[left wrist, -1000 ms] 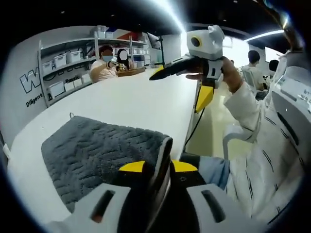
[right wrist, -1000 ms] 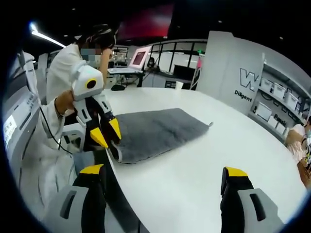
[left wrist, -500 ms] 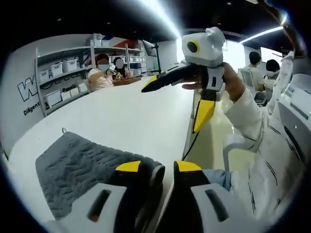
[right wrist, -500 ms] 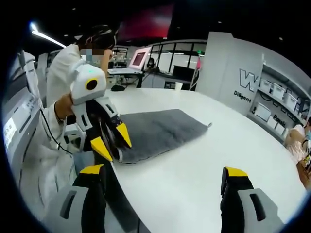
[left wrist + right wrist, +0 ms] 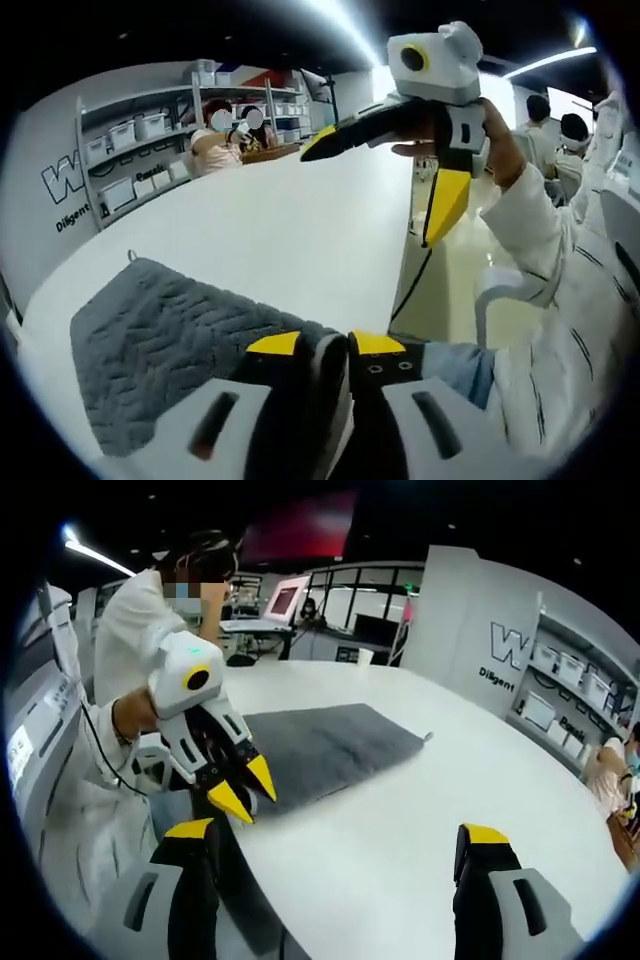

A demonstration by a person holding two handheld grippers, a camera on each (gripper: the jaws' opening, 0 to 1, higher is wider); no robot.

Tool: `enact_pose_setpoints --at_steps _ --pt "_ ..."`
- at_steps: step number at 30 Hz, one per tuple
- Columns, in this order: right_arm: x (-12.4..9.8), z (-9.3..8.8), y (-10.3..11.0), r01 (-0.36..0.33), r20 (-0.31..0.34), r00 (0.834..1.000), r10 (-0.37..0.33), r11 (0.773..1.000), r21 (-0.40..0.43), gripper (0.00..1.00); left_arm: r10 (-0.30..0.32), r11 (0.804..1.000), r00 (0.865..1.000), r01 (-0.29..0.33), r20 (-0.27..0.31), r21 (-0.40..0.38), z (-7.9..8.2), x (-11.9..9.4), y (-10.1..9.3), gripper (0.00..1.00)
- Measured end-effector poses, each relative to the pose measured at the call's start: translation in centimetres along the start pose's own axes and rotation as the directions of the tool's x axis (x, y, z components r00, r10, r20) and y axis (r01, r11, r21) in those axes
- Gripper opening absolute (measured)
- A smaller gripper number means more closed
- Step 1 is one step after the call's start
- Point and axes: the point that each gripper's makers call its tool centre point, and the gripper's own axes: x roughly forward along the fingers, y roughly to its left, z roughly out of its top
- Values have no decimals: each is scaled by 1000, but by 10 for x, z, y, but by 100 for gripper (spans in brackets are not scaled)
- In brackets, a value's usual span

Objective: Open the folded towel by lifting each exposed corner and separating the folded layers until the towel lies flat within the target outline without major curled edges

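Left gripper view
- Your left gripper (image 5: 327, 345): its yellow-tipped jaws stand nearly together, pinching the near corner of the towel, which rises between them.
- Towel (image 5: 170, 350): grey, textured, folded; it lies on the white table (image 5: 290, 220) at the lower left, its near edge close along the table's edge by you. A small loop sticks out at its far corner.
- Table edge: it runs from beside your jaws up toward the right; past it lie the floor and your sleeve (image 5: 540, 230).
- Open room: beyond the towel you have broad bare tabletop, reaching to the far end where two people sit before the shelves (image 5: 140, 140).
- Your right gripper (image 5: 420, 140): held in your hand above the table's edge, well apart from the towel, jaws spread wide and holding nothing.

Right gripper view
- Your right gripper (image 5: 335, 850): its two jaws stand far apart at the bottom, with bare tabletop between them.
- Left gripper (image 5: 245, 790): at the left, at the towel's near corner by the table edge; the tips are close together, and the corner is hidden behind them.
- Towel (image 5: 320, 745): it stretches away from that corner across the table (image 5: 420, 820), flat, its long edges straight.
- Open room: the table right of the towel and toward you is bare; the wall with lettering (image 5: 520, 655) stands well beyond.
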Motion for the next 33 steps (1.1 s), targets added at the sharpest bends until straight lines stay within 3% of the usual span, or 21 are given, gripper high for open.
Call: enact_pose_setpoints --at_steps 6,16,20,24,33 --pt "0 -2 0 2 -6 1000 -2 1000 -1 98 -3 1000 1000 3 21 -28 2 -1 0 9" --pt "0 -4 0 1 -12 1000 -1 1000 0 97 44 994 988 -29 145 -107 20 -25 17 4" --pt "1 -4 1 -3 -13 1000 3 1000 -1 97 121 987 973 -96 196 -130 29 -42 34 4" --pt "3 -4 2 -7 -17 1000 7 1000 0 97 215 967 942 -170 256 -188 37 -62 58 4" --pt "5 -6 1 -10 -27 1000 10 1000 4 97 384 913 886 -322 262 -248 25 -104 104 4"
